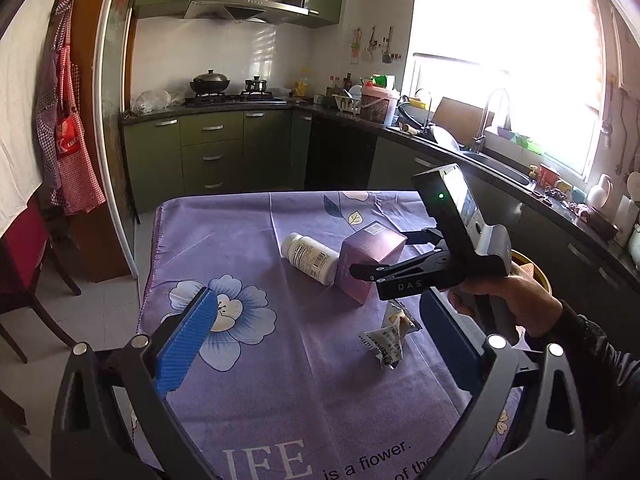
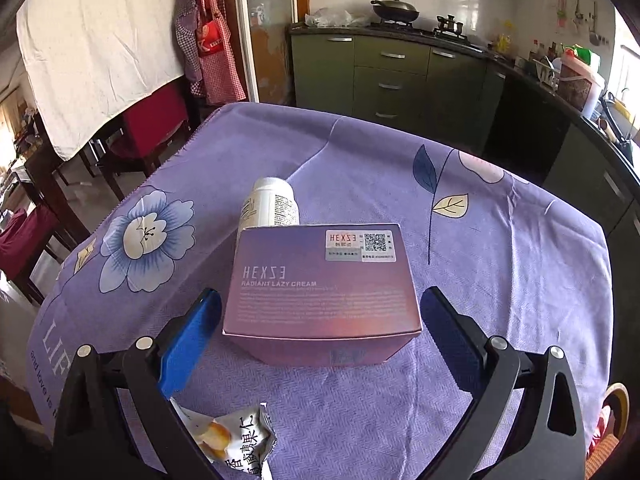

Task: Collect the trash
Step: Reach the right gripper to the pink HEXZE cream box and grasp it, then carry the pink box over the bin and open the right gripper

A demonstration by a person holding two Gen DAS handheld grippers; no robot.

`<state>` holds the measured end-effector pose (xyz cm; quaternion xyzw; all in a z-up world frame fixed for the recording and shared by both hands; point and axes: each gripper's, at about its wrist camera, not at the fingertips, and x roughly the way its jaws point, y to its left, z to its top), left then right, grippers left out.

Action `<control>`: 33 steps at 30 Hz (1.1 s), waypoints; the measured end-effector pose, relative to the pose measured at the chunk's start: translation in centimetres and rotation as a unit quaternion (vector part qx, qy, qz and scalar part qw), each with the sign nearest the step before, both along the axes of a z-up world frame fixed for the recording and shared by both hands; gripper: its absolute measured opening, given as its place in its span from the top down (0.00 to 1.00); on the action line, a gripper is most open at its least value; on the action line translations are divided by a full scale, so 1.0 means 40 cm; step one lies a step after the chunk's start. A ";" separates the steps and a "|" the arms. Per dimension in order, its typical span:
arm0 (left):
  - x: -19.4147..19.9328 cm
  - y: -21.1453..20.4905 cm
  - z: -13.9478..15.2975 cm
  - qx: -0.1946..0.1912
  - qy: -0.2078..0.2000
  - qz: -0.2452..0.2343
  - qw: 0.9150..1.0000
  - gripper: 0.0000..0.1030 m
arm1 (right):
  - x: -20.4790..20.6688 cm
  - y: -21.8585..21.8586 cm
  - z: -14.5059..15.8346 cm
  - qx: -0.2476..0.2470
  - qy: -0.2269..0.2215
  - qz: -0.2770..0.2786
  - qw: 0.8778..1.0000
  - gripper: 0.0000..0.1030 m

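Note:
A purple cream box [image 2: 320,296] lies on the purple flowered tablecloth [image 2: 500,280]. It also shows in the left wrist view [image 1: 366,258]. My right gripper [image 2: 320,312] is open with its blue pads on either side of the box, not touching it; it shows from outside in the left wrist view [image 1: 384,252]. A white bottle [image 1: 310,258] lies on its side against the box's far side, also in the right wrist view [image 2: 272,206]. A crumpled snack wrapper [image 1: 390,336] lies near me, also in the right wrist view [image 2: 232,440]. My left gripper [image 1: 316,340] is open and empty above the cloth.
A round yellow-rimmed container [image 1: 532,268] sits beyond the table's right edge, behind the hand. Green kitchen cabinets [image 1: 212,152] and a dark counter with a sink [image 1: 492,164] stand behind the table. Dark chairs [image 2: 152,128] stand at the left.

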<state>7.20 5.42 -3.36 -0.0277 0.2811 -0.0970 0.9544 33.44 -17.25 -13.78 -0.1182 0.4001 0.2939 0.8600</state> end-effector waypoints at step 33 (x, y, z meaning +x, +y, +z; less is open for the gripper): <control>0.040 -0.104 -0.015 -0.002 0.011 -0.054 0.998 0.06 | -0.047 -0.943 -0.015 -0.079 0.022 -0.352 0.932 0.26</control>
